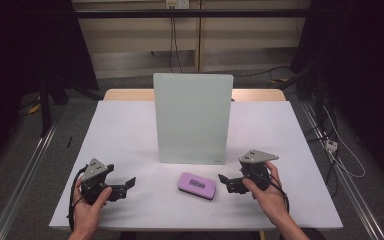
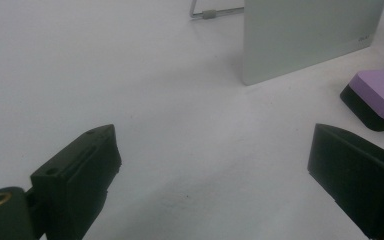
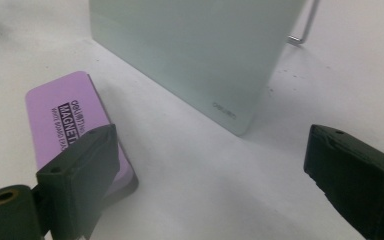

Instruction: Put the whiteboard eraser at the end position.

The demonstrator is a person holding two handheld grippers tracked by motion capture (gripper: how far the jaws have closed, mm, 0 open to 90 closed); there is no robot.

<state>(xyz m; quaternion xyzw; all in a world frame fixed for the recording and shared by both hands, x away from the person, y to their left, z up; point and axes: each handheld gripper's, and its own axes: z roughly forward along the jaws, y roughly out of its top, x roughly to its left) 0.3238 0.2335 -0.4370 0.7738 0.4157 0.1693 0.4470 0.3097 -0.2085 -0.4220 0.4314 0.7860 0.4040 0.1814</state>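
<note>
A pale glass whiteboard [image 1: 192, 117] stands upright on a wire stand at the middle of the white table [image 1: 130, 125]. In front of it lies a purple magnetic eraser [image 1: 197, 185] with a black base. My left gripper [image 1: 126, 186] is held low at the front left, open, its jaws pointing right toward the eraser. My right gripper [image 1: 225, 183] is just right of the eraser, open, pointing left. In the left gripper view, the open gripper [image 2: 212, 145] has bare table between its jaws, the eraser [image 2: 380, 95] at the far right. In the right gripper view, the open gripper [image 3: 212, 140] faces the board [image 3: 195, 50], and the eraser [image 3: 65, 120] lies behind its left jaw.
The board's wire stand [image 2: 215, 12] sticks out behind it. A wooden table edge [image 1: 130, 94] shows beyond the white top. Cables [image 1: 340, 155] trail on the floor to the right, and dark frame posts stand at both sides.
</note>
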